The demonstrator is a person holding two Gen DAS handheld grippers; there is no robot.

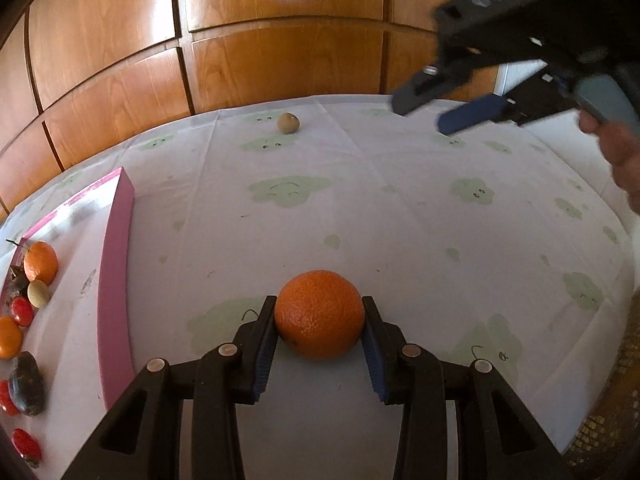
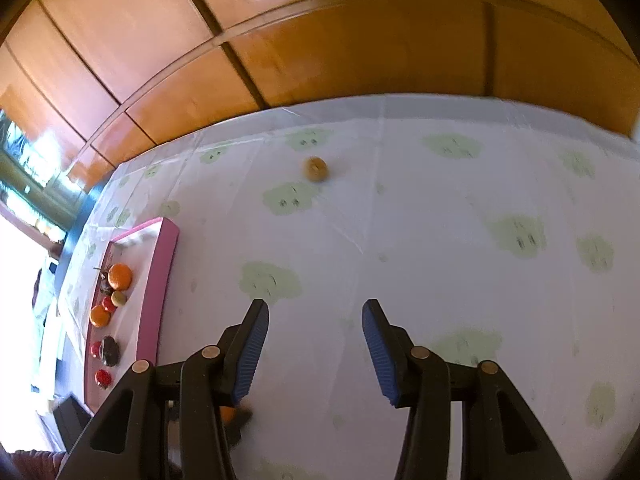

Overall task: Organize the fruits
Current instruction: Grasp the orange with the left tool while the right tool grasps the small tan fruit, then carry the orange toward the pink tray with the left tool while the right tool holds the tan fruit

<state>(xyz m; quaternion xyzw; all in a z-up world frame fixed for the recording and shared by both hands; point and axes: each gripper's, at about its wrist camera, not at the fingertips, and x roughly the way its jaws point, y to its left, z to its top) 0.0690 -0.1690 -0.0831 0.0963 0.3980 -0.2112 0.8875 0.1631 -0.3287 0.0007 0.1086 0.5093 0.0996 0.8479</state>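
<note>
- The wood-panelled wall (image 1: pixel 248 40) fills the background behind everything, glossy and brown.
- The worktop (image 1: pixel 400 216) carries a pale cloth printed with green cloud faces, and all the fruit sits on it.
- The pink tray (image 1: pixel 116 280) lies at the left of the worktop, its long wall facing the open cloth; the right wrist view shows it too, far left.
- The right gripper (image 2: pixel 315 344) hangs above bare cloth with its jaws apart and nothing between the blue pads. From the left wrist view it shows blurred at upper right, a hand (image 1: pixel 618 148) on its handle.
- The left gripper (image 1: pixel 319 316) points down at the worktop, its jaws set against both sides of the orange (image 1: pixel 319 314), gripping it at the flanks; the fruit seems to sit low on the cloth, well right of the tray wall.
- Inside the tray a row of fruit lies along the far side: a second orange (image 1: pixel 40 262) with a stem, a smaller mandarin (image 1: pixel 9 337), a dark oblong fruit (image 1: pixel 27 384), a pale round fruit (image 1: pixel 38 294) and several red tomatoes (image 1: pixel 22 311).
- A small brown fruit (image 1: pixel 289 123), perhaps a kiwi, stands alone near the far edge of the worktop, well apart from both grippers.
</note>
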